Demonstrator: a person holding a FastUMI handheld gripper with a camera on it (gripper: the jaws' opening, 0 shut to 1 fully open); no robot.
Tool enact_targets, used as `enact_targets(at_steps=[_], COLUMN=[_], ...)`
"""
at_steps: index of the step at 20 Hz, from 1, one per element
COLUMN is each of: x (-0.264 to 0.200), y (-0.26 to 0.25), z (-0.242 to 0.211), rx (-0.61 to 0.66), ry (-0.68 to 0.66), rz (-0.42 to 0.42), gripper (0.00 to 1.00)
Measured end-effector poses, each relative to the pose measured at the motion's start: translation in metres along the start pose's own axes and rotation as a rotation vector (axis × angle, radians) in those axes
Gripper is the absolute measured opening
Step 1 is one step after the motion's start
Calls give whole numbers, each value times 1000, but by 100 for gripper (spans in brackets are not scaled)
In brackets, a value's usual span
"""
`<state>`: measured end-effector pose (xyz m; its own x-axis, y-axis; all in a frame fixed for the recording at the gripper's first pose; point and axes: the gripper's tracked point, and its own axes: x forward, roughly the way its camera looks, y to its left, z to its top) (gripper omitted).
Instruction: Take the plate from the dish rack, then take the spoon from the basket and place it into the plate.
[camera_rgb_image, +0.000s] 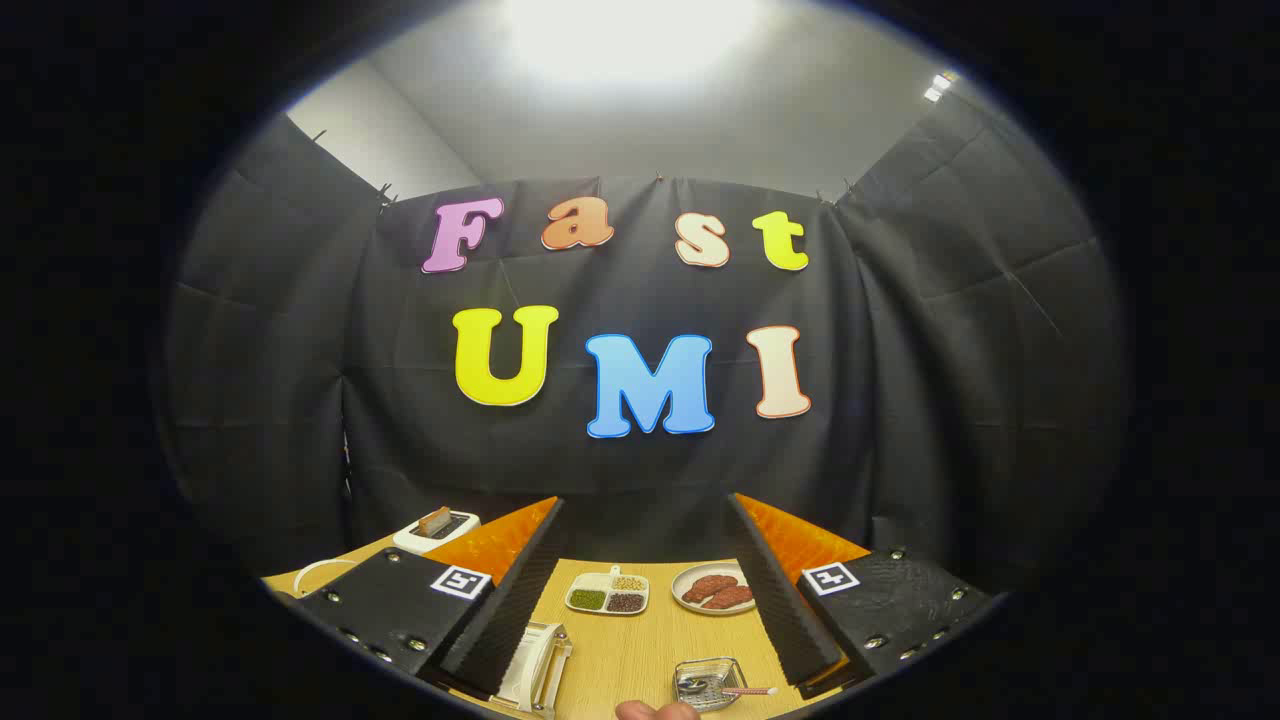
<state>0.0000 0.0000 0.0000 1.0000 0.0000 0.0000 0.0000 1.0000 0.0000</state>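
My gripper (640, 590) is held high above a wooden table (650, 645), its two fingers spread wide apart with nothing between them. Below and between the fingers, close to the near table edge, a small wire basket (708, 682) holds a spoon (735, 691) whose handle sticks out toward the right finger. Near the left finger stands a white dish rack (535, 668) with a pale plate upright in it; the finger covers part of the rack.
Beyond the fingers lie a white divided tray (607, 594) of beans and grains and a plate of brown meat pieces (716, 588). A white toaster (435, 527) sits far left behind the left finger. A fingertip of a person's hand (655, 711) shows at the near edge.
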Motion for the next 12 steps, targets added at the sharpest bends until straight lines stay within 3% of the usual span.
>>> enact_targets(at_steps=[3, 9, 12], x=[-1, 9, 11], y=[0, 25, 25], z=[-4, -6, 4], rx=[-5, 12, -2], ry=[1, 31, 9], rz=[-36, 27, 18], gripper=[98, 98, 98])
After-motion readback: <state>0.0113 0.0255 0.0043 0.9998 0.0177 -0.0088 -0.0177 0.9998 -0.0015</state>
